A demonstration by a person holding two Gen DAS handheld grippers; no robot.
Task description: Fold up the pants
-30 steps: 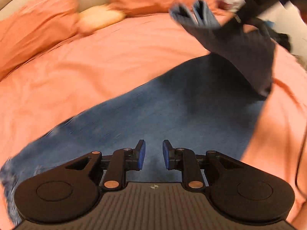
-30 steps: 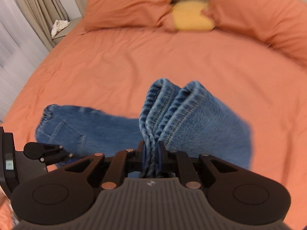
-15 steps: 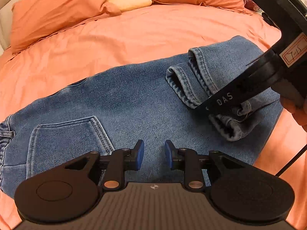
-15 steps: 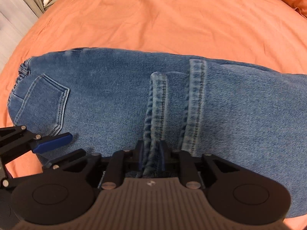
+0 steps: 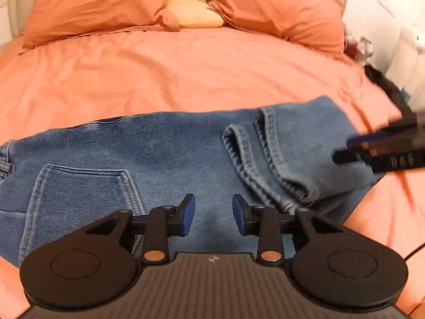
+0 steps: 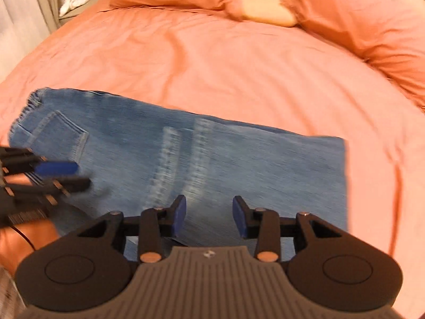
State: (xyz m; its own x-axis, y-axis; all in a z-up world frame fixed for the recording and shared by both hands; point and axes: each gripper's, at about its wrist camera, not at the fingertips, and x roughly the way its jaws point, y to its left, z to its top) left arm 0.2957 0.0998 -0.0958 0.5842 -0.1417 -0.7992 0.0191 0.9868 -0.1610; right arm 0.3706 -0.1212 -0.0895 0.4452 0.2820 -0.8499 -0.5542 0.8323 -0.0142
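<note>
The blue jeans (image 5: 164,154) lie folded in half across the orange bed (image 5: 186,74), back pocket (image 5: 79,194) at the left. The leg hems (image 5: 255,154) rest on top of the lower layer, near the middle. My left gripper (image 5: 212,218) hovers over the denim near its front edge, jaws opening, nothing between the pads. In the right wrist view my right gripper (image 6: 208,218) stands just above the jeans (image 6: 239,164), right of the hems (image 6: 183,159), jaws opening and empty. Each gripper shows blurred in the other's view: the right gripper (image 5: 350,148), the left gripper (image 6: 79,176).
Two orange pillows (image 5: 101,5) and a yellow cushion (image 5: 194,13) lie at the headboard. A curtain and a bedside table with a white object (image 6: 73,1) stand at the left. A hand (image 6: 24,236) holds the left gripper. A cable runs over the bed's right edge.
The right gripper lowered the leg hems onto the jeans, let go of them and drew back. The left gripper's jaws widened and it shifted along the front edge.
</note>
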